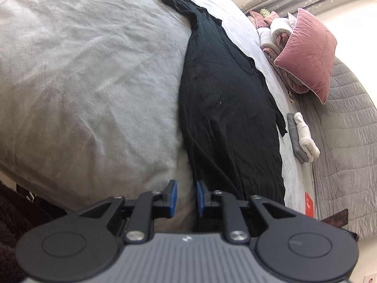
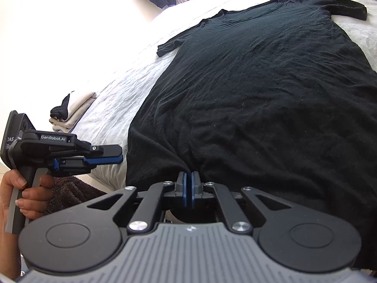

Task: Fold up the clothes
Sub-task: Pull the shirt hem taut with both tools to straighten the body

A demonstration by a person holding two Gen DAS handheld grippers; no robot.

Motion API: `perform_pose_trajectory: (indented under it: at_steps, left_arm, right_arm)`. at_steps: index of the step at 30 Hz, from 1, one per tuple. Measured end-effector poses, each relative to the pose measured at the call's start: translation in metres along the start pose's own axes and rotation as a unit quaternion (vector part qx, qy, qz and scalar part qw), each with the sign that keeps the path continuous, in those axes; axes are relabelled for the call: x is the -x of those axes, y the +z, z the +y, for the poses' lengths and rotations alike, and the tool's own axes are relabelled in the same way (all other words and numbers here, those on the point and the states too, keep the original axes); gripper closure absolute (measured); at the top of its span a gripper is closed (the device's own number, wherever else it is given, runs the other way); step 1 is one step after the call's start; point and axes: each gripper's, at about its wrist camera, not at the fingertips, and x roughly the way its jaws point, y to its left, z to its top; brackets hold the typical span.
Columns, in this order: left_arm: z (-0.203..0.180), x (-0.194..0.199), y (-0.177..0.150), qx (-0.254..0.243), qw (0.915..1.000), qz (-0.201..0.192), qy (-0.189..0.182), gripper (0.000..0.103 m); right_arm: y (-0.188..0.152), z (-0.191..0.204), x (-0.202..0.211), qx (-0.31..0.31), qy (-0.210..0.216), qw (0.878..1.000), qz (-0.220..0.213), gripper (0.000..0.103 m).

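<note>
A black T-shirt lies spread flat on the pale bed cover, neck away from me, hem at the near edge. It also shows in the left wrist view. My right gripper is shut on the shirt's bottom hem, which bunches at its tips. My left gripper is open and empty, just left of the shirt's lower corner over the bed cover. In the right wrist view the left gripper hovers beside the shirt's left hem corner, held by a hand.
A pink pillow and bunched bedding lie at the bed's head. Folded grey and white items sit on a grey quilt. A folded beige pile with a black item sits at the bed's edge. A dark rug lies below.
</note>
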Motion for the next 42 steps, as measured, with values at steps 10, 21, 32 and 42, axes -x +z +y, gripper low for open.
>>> perform_pose_trajectory:
  at_steps: [10, 21, 32, 42]
  left_arm:
    - [-0.011, -0.019, -0.032, -0.036, 0.9984, -0.025, -0.035, 0.103]
    - [-0.009, 0.041, -0.021, -0.071, 0.9918, -0.068, 0.082, 0.102]
    - [0.002, 0.019, -0.026, -0.096, 0.9882, -0.041, 0.111, 0.075]
    - [-0.014, 0.007, -0.038, -0.155, 0.9817, 0.0, 0.111, 0.099]
  right_arm:
    - [0.0, 0.002, -0.001, 0.011, -0.007, 1.0, 0.001, 0.1]
    - [-0.002, -0.005, 0.063, 0.036, -0.055, 0.997, -0.044, 0.044]
    - [-0.028, -0.074, 0.132, -0.071, -0.184, 0.977, -0.076, 0.045]
    - [-0.034, -0.071, 0.115, -0.041, -0.2, 0.978, -0.047, 0.099]
